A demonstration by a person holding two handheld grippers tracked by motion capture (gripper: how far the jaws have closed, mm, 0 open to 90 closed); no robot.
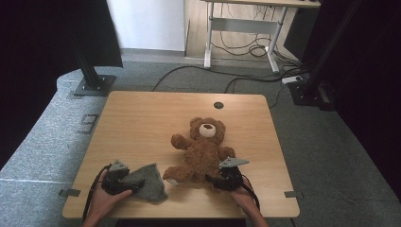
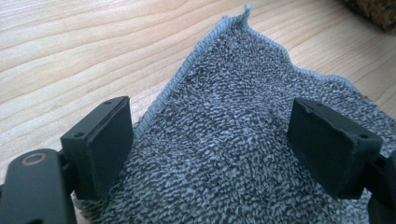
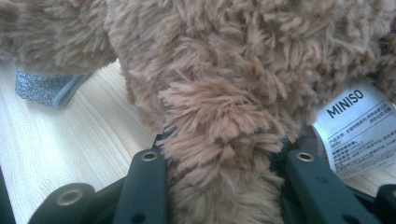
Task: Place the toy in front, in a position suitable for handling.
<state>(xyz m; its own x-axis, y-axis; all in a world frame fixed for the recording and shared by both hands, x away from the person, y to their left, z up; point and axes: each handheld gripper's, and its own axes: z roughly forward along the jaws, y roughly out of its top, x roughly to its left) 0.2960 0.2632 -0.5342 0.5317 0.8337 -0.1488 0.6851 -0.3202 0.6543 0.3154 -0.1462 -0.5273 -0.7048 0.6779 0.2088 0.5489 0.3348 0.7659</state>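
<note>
Left hand-held gripper sits wide open over the grey cloth, pads either side, not pinching, near the front-left corner of the worktop. Cloth: looped terry, stitched hem, one pointed corner. Teddy bear lies face up mid-worktop, right of centre. Right hand-held gripper is clamped on its leg, probably the bear's left one. Shaggy plush, printed tag beside the pads. Advice: hold the leg steady, grab the cloth deep past the hem.
</note>
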